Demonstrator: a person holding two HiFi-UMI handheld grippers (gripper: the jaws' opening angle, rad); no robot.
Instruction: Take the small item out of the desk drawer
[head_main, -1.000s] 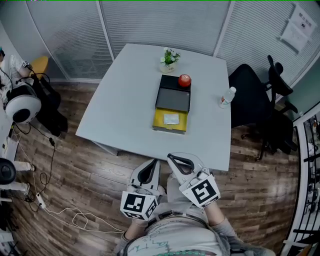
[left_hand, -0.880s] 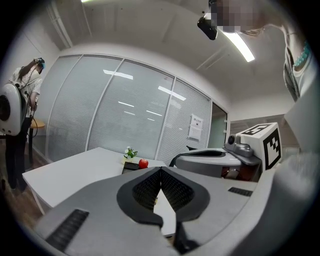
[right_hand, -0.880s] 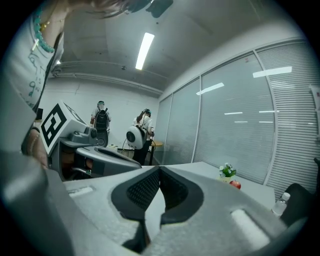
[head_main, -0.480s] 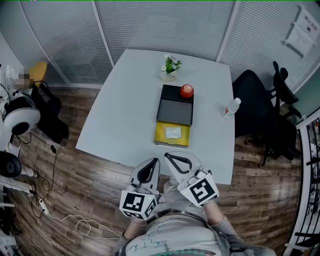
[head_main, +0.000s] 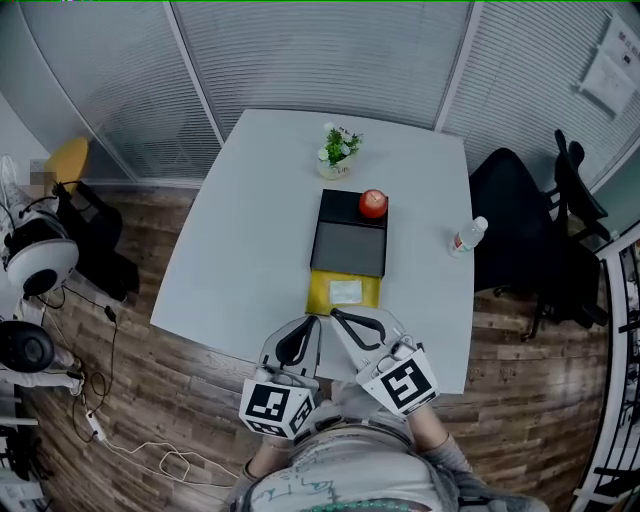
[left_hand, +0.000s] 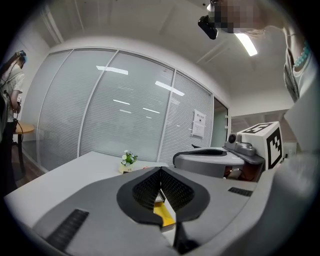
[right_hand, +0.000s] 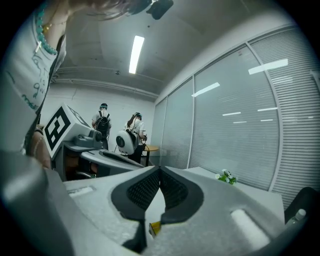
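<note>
A black drawer unit (head_main: 348, 236) stands on the white table (head_main: 250, 230), its yellow drawer (head_main: 324, 293) pulled out toward me. A small white item (head_main: 345, 291) lies flat in the drawer. A red apple (head_main: 373, 203) rests on the unit's top. My left gripper (head_main: 314, 321) and right gripper (head_main: 336, 314) hover side by side just short of the table's near edge, tips pointing at the drawer. Both are shut with nothing between the jaws. In the left gripper view the left gripper (left_hand: 160, 170) shows the yellow drawer (left_hand: 164, 213) through its gap. The right gripper (right_hand: 160, 169) points across the table.
A small potted plant (head_main: 337, 150) stands behind the drawer unit. A water bottle (head_main: 467, 236) sits near the table's right edge, beside a black office chair (head_main: 530, 230). Cables and equipment (head_main: 40, 250) lie on the wooden floor at left. Two people (right_hand: 102, 120) stand far off.
Both grippers have moved forward together toward the table and drawer, which now lie closer to their tips. Their jaws have stayed shut.
</note>
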